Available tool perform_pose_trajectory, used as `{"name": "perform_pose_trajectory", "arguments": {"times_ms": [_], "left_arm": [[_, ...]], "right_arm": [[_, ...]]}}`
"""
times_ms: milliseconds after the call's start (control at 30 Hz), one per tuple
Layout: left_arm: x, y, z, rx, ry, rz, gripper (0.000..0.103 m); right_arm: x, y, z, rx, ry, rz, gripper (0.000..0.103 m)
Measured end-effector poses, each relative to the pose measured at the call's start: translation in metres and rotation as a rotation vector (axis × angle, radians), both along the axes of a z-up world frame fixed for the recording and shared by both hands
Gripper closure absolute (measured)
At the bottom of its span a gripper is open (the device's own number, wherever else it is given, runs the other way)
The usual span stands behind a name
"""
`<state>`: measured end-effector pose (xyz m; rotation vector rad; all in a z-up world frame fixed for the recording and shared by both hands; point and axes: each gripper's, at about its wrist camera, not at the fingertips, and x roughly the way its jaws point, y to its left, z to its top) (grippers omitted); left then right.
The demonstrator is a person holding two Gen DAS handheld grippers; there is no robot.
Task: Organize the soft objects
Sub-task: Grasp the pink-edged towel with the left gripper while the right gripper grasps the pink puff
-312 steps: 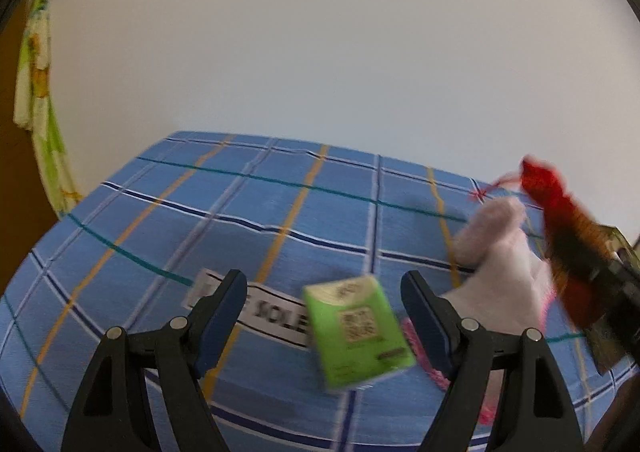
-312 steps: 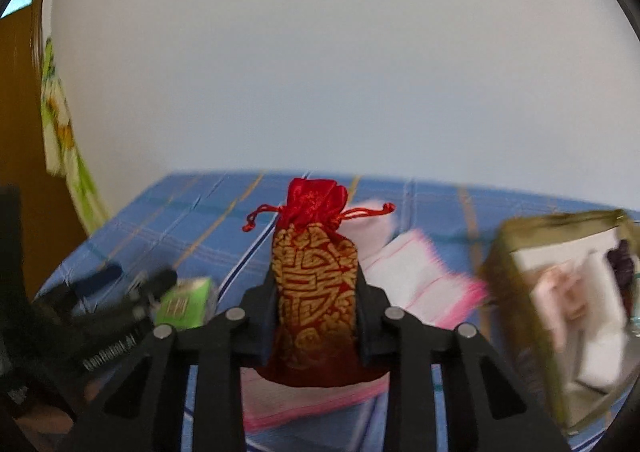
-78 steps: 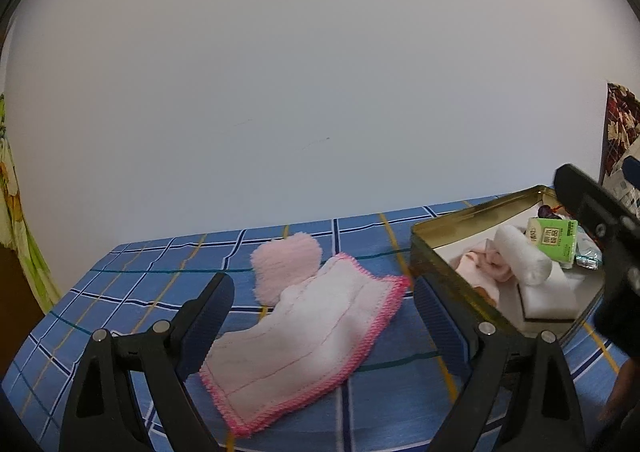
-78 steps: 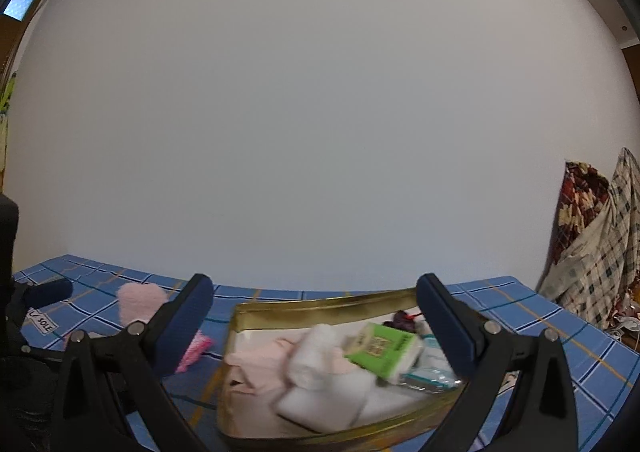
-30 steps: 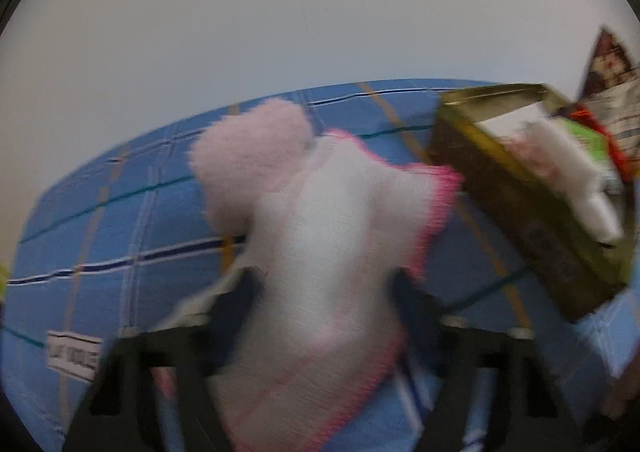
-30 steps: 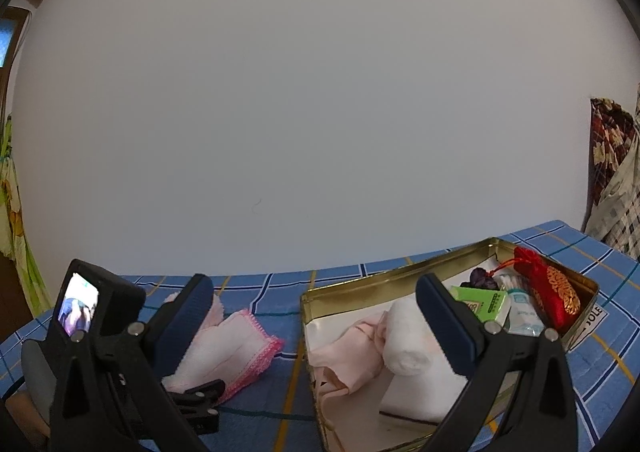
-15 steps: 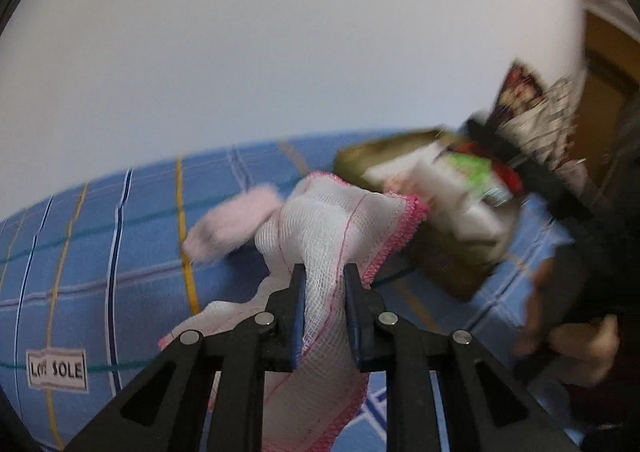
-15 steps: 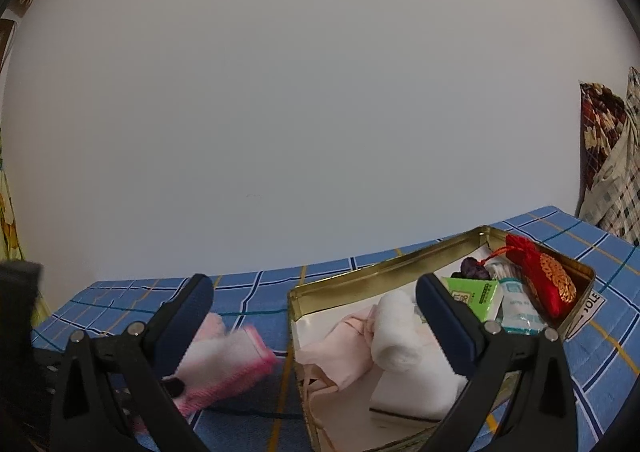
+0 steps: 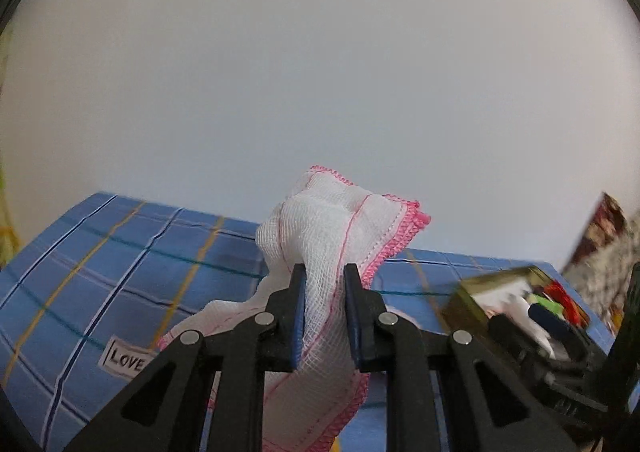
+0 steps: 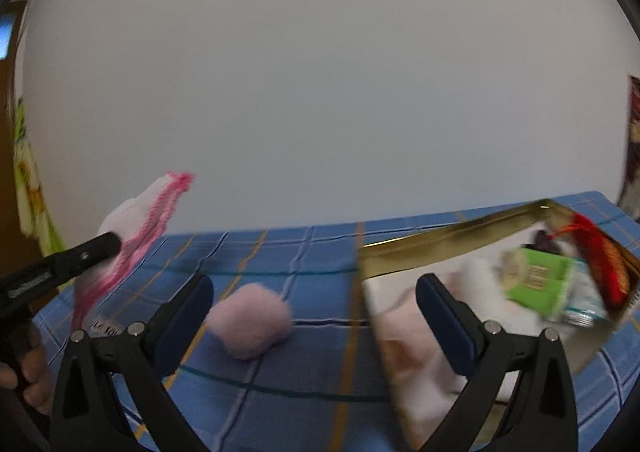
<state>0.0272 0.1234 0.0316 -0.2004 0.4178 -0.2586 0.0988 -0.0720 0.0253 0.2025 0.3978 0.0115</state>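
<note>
My left gripper is shut on a white gauze cloth with pink edging and holds it up off the blue plaid sheet; the cloth also shows in the right wrist view at the left. My right gripper is open and empty, low over the sheet. A fluffy pink pad lies between its fingers. The gold tin at the right holds a green packet, a red pouch and pale cloths.
A white wall stands behind the sheet. A "LOVE" label is printed on the sheet at the left. The tin sits at the right in the left wrist view. Patterned fabric hangs at the far right.
My left gripper closed on the white cloth and lifted it off the sheet, leaving the pink pad behind. My right gripper swung left and lower, toward the pink pad.
</note>
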Motion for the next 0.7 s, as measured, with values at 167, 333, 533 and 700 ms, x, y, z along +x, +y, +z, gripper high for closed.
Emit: {"name": "perform_pose_trajectory", "arguments": {"times_ms": [167, 333, 533, 700], "left_arm": [[0.007, 0.010, -0.009, 0.039, 0.032, 0.131, 0.084], [0.015, 0.011, -0.019, 0.025, 0.088, 0.163, 0.084], [0.018, 0.006, -0.024, 0.114, 0.100, 0.211, 0.083], [0.020, 0.010, -0.026, 0.121, 0.107, 0.211, 0.083]], "right_arm": [[0.047, 0.028, -0.006, -0.028, 0.130, 0.132, 0.001], [0.087, 0.045, -0.027, -0.066, 0.298, 0.197, 0.009], [0.108, 0.053, -0.054, -0.144, 0.433, 0.224, 0.025], [0.106, 0.048, -0.058, -0.124, 0.457, 0.239, 0.047]]}}
